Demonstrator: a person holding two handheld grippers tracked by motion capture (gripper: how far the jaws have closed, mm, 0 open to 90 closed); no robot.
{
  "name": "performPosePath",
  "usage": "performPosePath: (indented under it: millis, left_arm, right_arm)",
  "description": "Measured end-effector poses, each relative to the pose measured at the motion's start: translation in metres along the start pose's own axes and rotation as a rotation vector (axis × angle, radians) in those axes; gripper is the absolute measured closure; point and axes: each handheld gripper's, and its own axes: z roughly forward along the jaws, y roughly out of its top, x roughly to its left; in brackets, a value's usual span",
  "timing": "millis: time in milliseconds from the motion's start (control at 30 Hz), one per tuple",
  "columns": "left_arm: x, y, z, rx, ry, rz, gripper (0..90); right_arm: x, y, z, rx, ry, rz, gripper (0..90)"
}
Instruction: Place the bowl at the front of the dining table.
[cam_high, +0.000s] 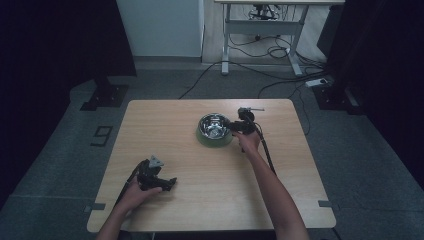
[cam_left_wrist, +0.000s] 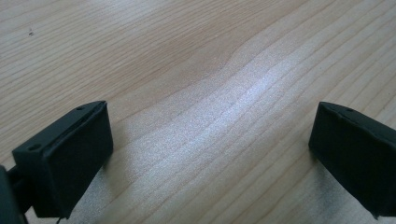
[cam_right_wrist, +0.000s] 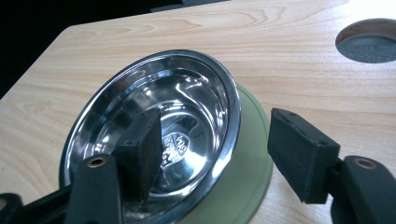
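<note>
Right gripper (cam_right_wrist: 210, 154) spread wide, straddled near rim of steel bowl (cam_right_wrist: 187, 84). Left gripper (cam_left_wrist: 210, 154) wide, empty, low over table (cam_left_wrist: 196, 56).

The bowl (cam_high: 215, 129) sits on the table (cam_high: 200, 200), right hand-held gripper (cam_high: 234, 126) straddling its rim.

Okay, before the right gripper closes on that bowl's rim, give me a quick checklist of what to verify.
1. Right gripper jaws open: ok, a wide gap shows between them.
2. Jaws straddle the rim of the bowl: ok, one jaw sits inside the steel dish, the other outside its green base.
3. Bowl empty: ok, bare shiny metal with a stamped mark.
4. Bowl flat on the table: ok in the high view.
5. Left gripper clear of the bowl: ok, it is open over bare wood near the table's front left.
6. Jaws deep enough for a firm grip: cannot tell.
</note>
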Motion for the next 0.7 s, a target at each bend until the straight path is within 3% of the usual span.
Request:
performPosePath:
  millis: [367,700]
  left_arm:
    - [-0.001,0.000,0.000,0.000,0.002,-0.001,0.0]
    - [-0.002,-0.002,-0.001,0.000,-0.001,0.001,0.0]
  right_arm:
    - [0.007,-0.010,-0.024,-0.008,0.006,-0.042,33.0]
    - [0.011,-0.024,-0.043,0.030,0.021,-0.097,32.7]
